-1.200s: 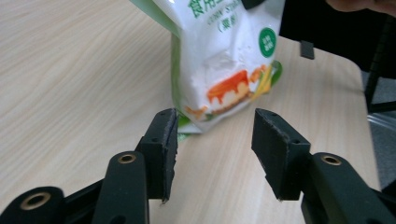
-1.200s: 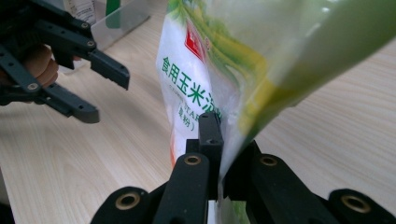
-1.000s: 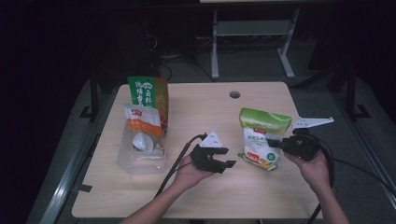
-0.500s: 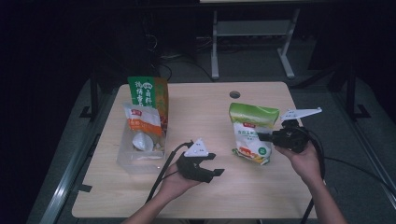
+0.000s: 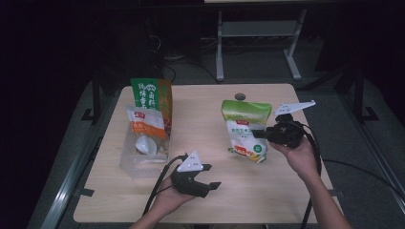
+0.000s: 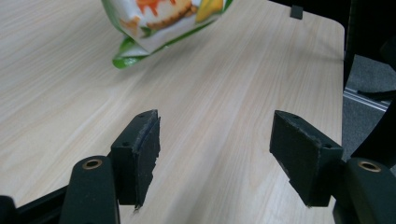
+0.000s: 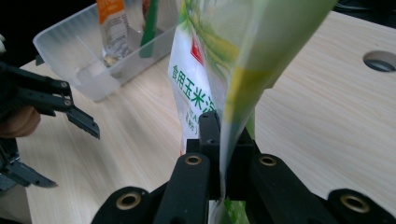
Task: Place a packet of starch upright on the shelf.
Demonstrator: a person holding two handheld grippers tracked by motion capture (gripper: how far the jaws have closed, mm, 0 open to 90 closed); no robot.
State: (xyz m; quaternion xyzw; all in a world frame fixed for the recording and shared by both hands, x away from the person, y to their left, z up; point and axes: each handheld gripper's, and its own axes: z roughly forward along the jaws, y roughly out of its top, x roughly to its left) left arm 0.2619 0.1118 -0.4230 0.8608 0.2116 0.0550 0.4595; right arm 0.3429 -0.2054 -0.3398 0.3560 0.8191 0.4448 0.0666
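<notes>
- High view. Item: green-and-white pouch, held at the table's centre-right with its lower corner hanging free. Your right gripper is clamped on its right edge, from the 3 o'clock side. Your left gripper rests low at 6 o'clock, its jaws apart and holding nothing. At 9 o'clock stands a clear plastic bin with an orange-and-white packet and a tall green-and-orange bag upright in it.
- Left gripper view. Item: two black pads, spread wide over bare wood. The pouch's bottom corner hangs at 11 o'clock, well apart from them. You could bring this tool under that corner to steady the pouch.
- Right gripper view. Item: pouch seam, pinched between the shut jaws and rising to 12 o'clock. The bin lies at 10 o'clock, the open left gripper at 9 o'clock.
- Handling note, a judgement: the step looks like carrying the pouch toward the bin. The hold is on a thin edge, so keep the clamp firm, move slowly and keep the pouch upright. Lift the bottom corner over the bin wall before you lower it.
</notes>
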